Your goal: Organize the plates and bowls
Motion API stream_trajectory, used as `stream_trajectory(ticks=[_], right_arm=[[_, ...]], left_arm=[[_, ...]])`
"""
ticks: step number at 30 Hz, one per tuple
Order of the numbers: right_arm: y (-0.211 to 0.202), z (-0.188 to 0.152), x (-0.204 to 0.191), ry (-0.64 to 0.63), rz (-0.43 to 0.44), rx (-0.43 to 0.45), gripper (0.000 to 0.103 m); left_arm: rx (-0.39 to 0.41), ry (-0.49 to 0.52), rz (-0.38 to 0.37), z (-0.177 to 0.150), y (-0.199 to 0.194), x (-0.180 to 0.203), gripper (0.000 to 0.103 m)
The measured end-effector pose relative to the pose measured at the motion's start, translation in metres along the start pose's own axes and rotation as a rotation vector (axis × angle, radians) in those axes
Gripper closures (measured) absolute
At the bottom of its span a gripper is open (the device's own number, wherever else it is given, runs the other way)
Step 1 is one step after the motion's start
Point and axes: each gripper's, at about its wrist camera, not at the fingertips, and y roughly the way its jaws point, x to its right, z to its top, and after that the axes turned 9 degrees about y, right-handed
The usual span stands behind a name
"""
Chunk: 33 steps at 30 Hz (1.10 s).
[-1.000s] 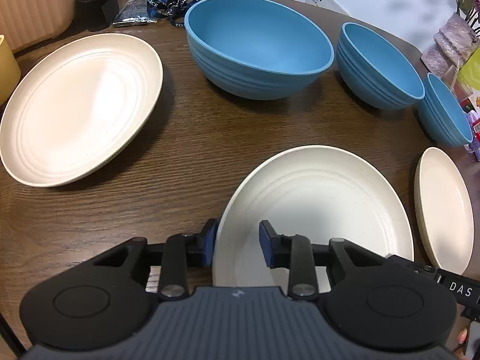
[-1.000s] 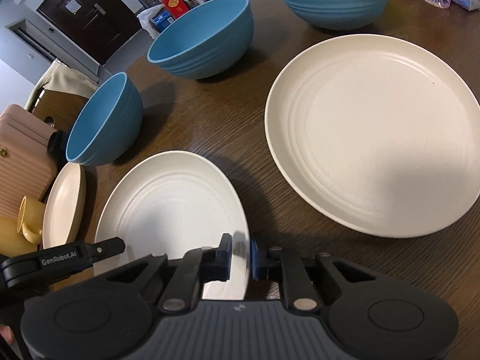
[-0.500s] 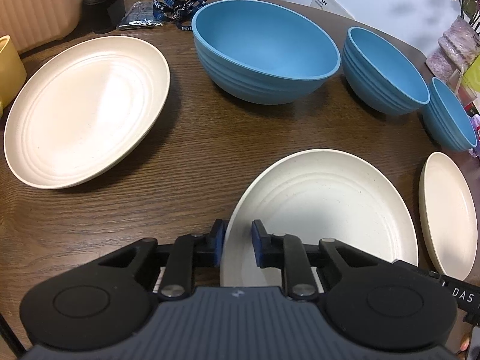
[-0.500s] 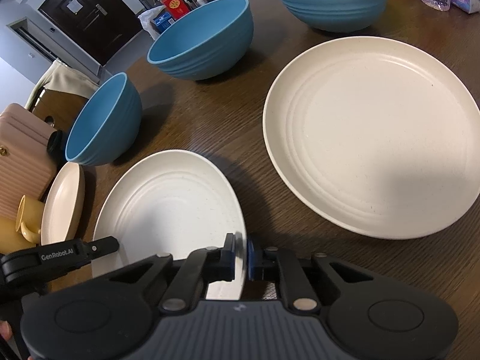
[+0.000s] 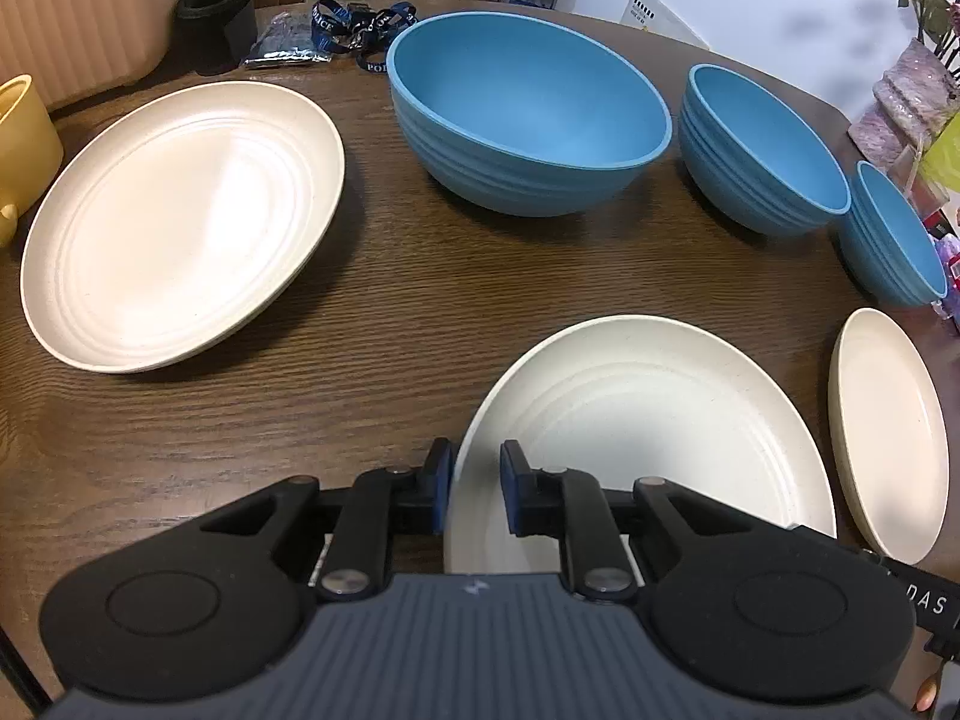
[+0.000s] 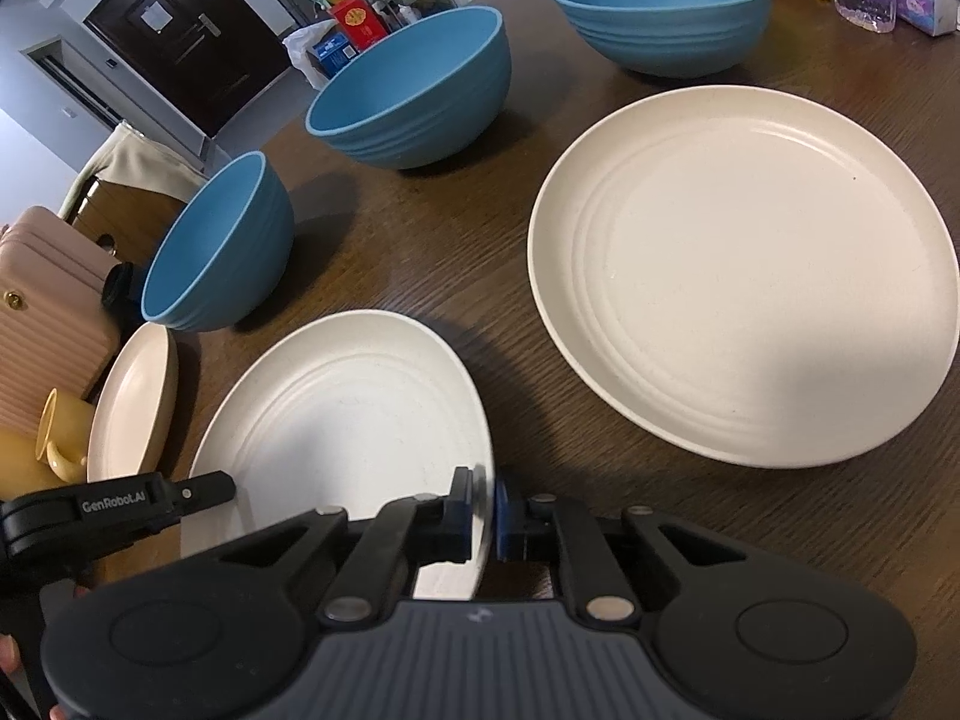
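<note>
A medium cream plate (image 5: 648, 420) lies on the dark wooden table (image 5: 390, 312) right in front of both grippers. My left gripper (image 5: 477, 480) is shut on its near left rim, one pad outside the edge and one on the inner face. On the opposite rim of the same plate (image 6: 348, 408) my right gripper (image 6: 485, 501) is shut. A large cream plate (image 5: 174, 222) lies to the left. Three blue bowls stand in a row behind: large (image 5: 528, 114), medium (image 5: 762, 144), small (image 5: 894, 234). A small cream plate (image 5: 888, 432) sits at the right edge.
A yellow cup (image 5: 18, 144) stands at the left table edge. A black holder (image 5: 213, 18) and lanyards (image 5: 354, 24) lie at the back. A vase (image 5: 906, 102) is at the far right. Beside the table in the right wrist view is a pink case (image 6: 42, 300).
The left jaws have narrowed from well apart onto the medium plate's rim. The right jaws have pinched slightly tighter on the other rim. Neither hand has moved.
</note>
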Motion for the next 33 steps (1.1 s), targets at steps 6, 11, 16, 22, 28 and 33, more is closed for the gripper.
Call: stream_trajectory(ticks=[6, 11, 16, 22, 28, 33], right_arm=[[-0.007, -0.003, 0.002, -0.004, 0.009, 0.009, 0.096], [-0.013, -0.007, 0.002, -0.011, 0.014, 0.02, 0.096], [-0.02, -0.012, 0.002, -0.026, 0.025, 0.025, 0.096], [-0.033, -0.02, 0.002, -0.057, 0.045, 0.028, 0.096], [-0.045, -0.028, 0.005, -0.09, 0.064, 0.03, 0.096], [-0.053, -0.038, 0.008, -0.11, 0.076, 0.024, 0.096]], left_arm=[[0.012, 0.0, 0.001, -0.004, -0.006, 0.002, 0.086], [0.025, -0.001, 0.005, -0.009, -0.012, 0.003, 0.086], [0.037, -0.006, 0.015, -0.017, -0.022, 0.005, 0.086], [0.055, -0.022, 0.033, -0.031, -0.038, 0.007, 0.086], [0.072, -0.042, 0.048, -0.047, -0.054, 0.009, 0.086], [0.076, -0.06, 0.06, -0.062, -0.063, 0.009, 0.086]])
